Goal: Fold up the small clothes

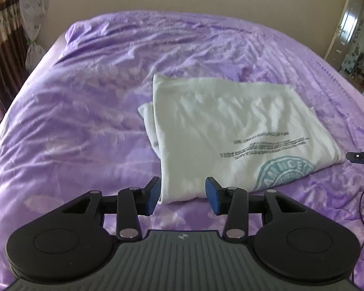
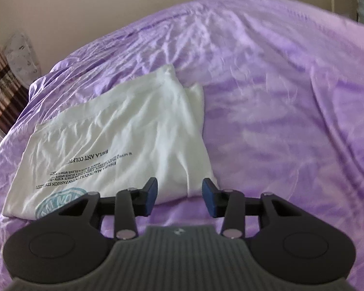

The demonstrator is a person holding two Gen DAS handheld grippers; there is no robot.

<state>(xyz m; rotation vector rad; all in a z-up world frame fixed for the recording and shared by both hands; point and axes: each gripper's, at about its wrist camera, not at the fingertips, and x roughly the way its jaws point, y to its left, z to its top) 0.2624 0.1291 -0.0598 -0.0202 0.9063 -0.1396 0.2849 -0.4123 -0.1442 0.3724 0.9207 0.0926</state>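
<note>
You've got the purple bedspread (image 1: pixel 85 121) filling pretty much the whole view, wrinkled all over, with the white t-shirt (image 1: pixel 220 131) folded into a rough rectangle lying on it, black print lines and a teal round logo facing up. Your left gripper (image 1: pixel 183 197) hangs over the shirt's near corner with jaws spread wide and nothing between the blue pads. Your right gripper (image 2: pixel 179 197) sits the same way at another corner, also wide apart and empty.

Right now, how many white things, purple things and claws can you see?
White: 1, the shirt
Purple: 1, the bedcover
Claws: 2, the left claw and the right claw, both open
Total: 4
</note>
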